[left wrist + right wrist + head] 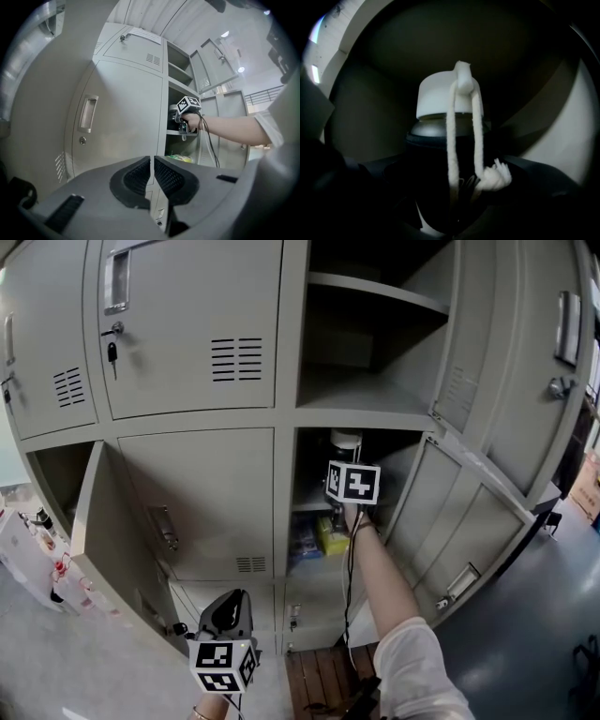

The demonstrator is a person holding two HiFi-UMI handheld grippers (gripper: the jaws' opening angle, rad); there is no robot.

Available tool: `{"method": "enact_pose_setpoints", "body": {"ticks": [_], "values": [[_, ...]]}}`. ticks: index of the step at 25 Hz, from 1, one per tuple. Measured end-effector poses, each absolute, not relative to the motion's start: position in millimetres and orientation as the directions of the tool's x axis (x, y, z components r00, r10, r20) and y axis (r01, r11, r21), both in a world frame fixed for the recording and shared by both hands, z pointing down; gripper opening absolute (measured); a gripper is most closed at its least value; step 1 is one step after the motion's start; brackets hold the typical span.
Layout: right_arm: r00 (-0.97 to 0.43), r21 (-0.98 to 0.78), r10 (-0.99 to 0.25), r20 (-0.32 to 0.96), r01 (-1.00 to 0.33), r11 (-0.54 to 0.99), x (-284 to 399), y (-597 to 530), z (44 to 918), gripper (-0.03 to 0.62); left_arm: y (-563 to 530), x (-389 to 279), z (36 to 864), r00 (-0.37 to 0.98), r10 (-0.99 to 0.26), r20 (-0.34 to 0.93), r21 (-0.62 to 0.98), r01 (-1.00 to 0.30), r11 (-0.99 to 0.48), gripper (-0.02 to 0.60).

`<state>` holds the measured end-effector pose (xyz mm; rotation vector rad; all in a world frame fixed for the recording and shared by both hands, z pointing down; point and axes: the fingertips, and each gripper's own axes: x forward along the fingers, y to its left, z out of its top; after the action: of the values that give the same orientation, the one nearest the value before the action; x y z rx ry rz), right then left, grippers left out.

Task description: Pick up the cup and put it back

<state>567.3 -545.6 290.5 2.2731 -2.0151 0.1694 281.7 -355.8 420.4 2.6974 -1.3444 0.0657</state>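
The right gripper (451, 190), inside the open locker compartment (408, 470) at one o'clock in the head view, seems to clamp the dark-bodied cup (436, 98) for lifting, while the idle left gripper (152, 174) hangs at seven o'clock, jaws nearly together and empty.

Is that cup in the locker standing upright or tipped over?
Upright: the cup has its white lid on top, and its cord hangs straight down.

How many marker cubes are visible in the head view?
2. One marker cube on the left gripper, low before the grey metal lockers; the other on the right gripper, gripping the white-capped dark cup in an open compartment.
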Motion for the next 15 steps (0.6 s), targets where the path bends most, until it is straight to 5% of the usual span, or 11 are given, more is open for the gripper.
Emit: {"method": "enact_pose_setpoints", "body": {"ticks": [15], "values": [[0.123, -0.030, -0.978, 0.167, -0.991, -0.130, 563, -517, 290, 0.420, -342, 275, 415, 0.609, -0.789, 0.085, 0.107, -0.793, -0.600, 0.026]]}}
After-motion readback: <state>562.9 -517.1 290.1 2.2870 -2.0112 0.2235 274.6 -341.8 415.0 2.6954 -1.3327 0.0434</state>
